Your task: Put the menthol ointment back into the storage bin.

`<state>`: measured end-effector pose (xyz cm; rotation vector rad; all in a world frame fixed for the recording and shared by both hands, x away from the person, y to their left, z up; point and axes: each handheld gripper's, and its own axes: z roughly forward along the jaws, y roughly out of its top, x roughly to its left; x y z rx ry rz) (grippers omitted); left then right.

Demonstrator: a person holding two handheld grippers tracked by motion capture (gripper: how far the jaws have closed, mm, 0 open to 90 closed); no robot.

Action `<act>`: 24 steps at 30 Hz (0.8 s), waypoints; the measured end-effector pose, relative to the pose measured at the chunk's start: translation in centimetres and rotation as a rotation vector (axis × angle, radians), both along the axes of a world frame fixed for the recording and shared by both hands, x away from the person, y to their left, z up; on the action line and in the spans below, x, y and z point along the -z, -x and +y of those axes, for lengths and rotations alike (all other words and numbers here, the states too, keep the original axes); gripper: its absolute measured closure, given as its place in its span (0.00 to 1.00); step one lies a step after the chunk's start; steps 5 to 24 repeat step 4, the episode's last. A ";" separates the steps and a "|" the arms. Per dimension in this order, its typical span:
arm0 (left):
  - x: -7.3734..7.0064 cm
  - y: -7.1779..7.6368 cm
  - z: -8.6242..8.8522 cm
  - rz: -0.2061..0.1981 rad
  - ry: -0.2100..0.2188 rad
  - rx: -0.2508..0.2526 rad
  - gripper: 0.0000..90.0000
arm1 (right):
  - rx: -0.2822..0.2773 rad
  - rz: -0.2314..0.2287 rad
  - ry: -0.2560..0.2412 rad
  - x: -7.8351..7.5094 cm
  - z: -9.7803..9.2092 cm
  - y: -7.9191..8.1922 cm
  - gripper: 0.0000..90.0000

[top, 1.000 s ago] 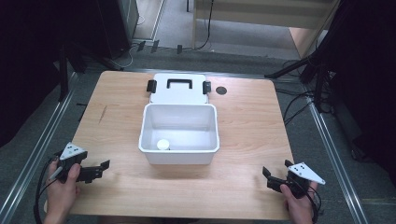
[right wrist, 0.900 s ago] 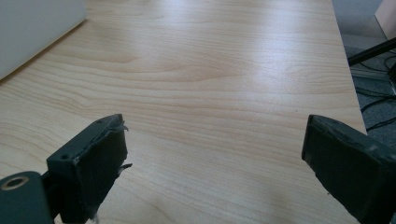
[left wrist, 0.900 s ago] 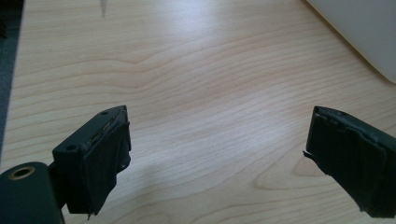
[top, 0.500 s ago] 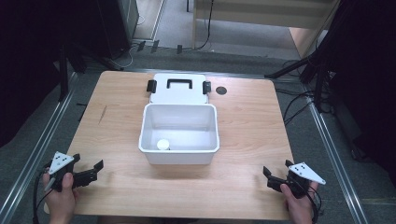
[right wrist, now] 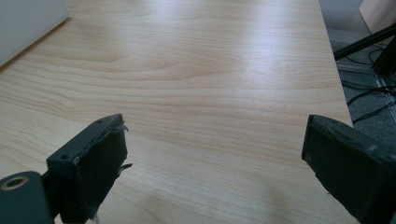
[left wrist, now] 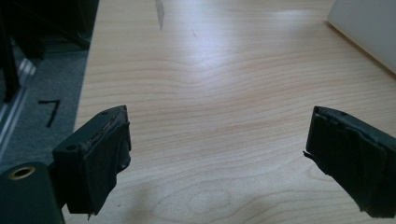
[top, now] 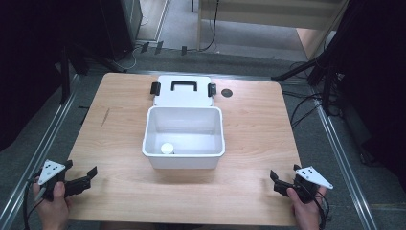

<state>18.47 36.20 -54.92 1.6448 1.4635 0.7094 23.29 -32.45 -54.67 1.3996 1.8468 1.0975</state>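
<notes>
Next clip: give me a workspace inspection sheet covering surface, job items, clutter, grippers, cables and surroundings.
Surface: wooden table, a dark streak near its left edge.
Job's things: open white box mid-table, its lid folded back flat behind it; small white round object inside at front left.
Clutter: small dark disc right of the lid.
Grippers: left gripper and right gripper at the near corners, jaws open, nothing held.
Cables: black cables on the floor at right.
Surroundings: grey floor, metal rails either side.
</notes>
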 end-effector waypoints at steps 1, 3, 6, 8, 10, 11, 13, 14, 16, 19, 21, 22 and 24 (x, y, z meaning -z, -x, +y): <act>0.0 0.0 0.1 -0.003 0.007 0.000 0.08 | -0.003 0.004 0.000 0.0 0.0 0.0 0.08; 0.0 0.0 0.4 0.000 0.035 0.001 0.08 | -0.010 0.010 0.005 0.0 0.1 -0.1 0.08; 0.0 -0.1 0.5 -0.002 0.044 -0.002 0.08 | -0.008 0.012 0.009 0.0 0.1 -0.1 0.08; 0.0 -0.1 0.5 -0.002 0.044 -0.002 0.08 | -0.008 0.012 0.009 0.0 0.1 -0.1 0.08; 0.0 -0.1 0.5 -0.002 0.044 -0.002 0.08 | -0.008 0.012 0.009 0.0 0.1 -0.1 0.08; 0.0 -0.1 0.5 -0.002 0.044 -0.002 0.08 | -0.008 0.012 0.009 0.0 0.1 -0.1 0.08; 0.0 -0.1 0.5 -0.002 0.044 -0.002 0.08 | -0.008 0.012 0.009 0.0 0.1 -0.1 0.08; 0.0 -0.1 0.5 -0.002 0.044 -0.002 0.08 | -0.008 0.012 0.009 0.0 0.1 -0.1 0.08; 0.0 -0.1 0.5 -0.002 0.044 -0.002 0.08 | -0.008 0.012 0.009 0.0 0.1 -0.1 0.08; 0.0 -0.1 0.5 -0.002 0.044 -0.002 0.08 | -0.008 0.012 0.009 0.0 0.1 -0.1 0.08; 0.0 -0.1 0.5 -0.002 0.044 -0.002 0.08 | -0.008 0.012 0.009 0.0 0.1 -0.1 0.08; 0.0 -0.1 0.5 -0.002 0.044 -0.002 0.08 | -0.008 0.012 0.009 0.0 0.1 -0.1 0.08; 0.0 -0.1 0.5 -0.002 0.044 -0.002 0.08 | -0.008 0.012 0.009 0.0 0.1 -0.1 0.08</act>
